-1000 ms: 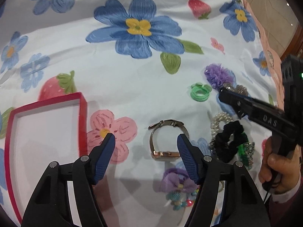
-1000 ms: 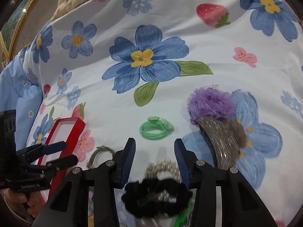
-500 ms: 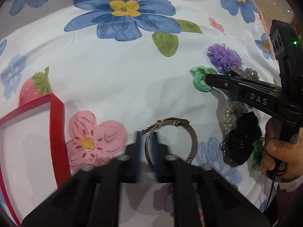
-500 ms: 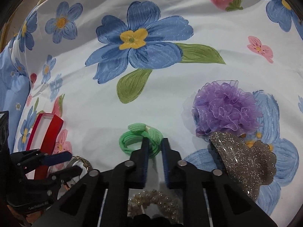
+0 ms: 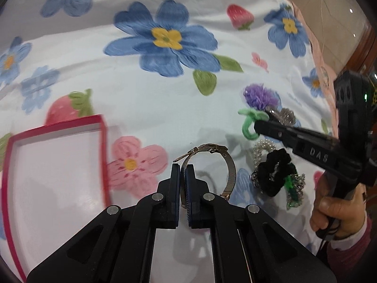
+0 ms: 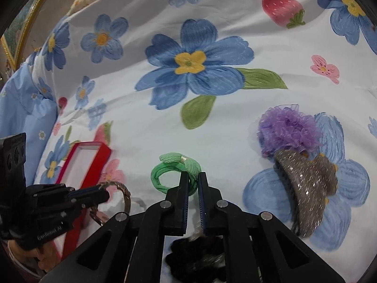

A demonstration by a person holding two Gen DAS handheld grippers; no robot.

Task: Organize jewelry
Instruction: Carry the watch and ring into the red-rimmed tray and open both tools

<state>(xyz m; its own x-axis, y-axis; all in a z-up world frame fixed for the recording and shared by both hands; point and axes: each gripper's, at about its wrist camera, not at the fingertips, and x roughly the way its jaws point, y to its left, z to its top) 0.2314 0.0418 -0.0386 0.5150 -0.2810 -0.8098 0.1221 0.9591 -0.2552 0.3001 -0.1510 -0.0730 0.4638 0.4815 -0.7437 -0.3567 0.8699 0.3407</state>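
Note:
My left gripper [image 5: 182, 172] is shut on the mesh band of a gold-toned watch [image 5: 232, 172], whose loop stands up off the floral sheet. The open red box [image 5: 103, 155] lies just to its left. In the right wrist view, my right gripper [image 6: 193, 176] is shut on a green hair tie [image 6: 165, 176], its loops sticking out to the left of the fingers. That view also shows the left gripper [image 6: 103, 194] with the watch [image 6: 124, 193] beside the red box [image 6: 94, 165]. The left wrist view has the right gripper [image 5: 259, 122] holding the green hair tie [image 5: 247, 127].
A purple frilly scrunchie [image 6: 287, 129] and a glittery hair claw [image 6: 306, 188] lie to the right. A pearl bracelet [image 5: 261, 148], a black scrunchie [image 5: 273, 172] and a green sparkly piece [image 5: 293, 188] sit in a cluster. A hand [image 5: 334, 202] grips the right tool.
Both grippers went from open to shut: the left closed on the watch band, the right on the green hair tie. The watch now stands up off the sheet.

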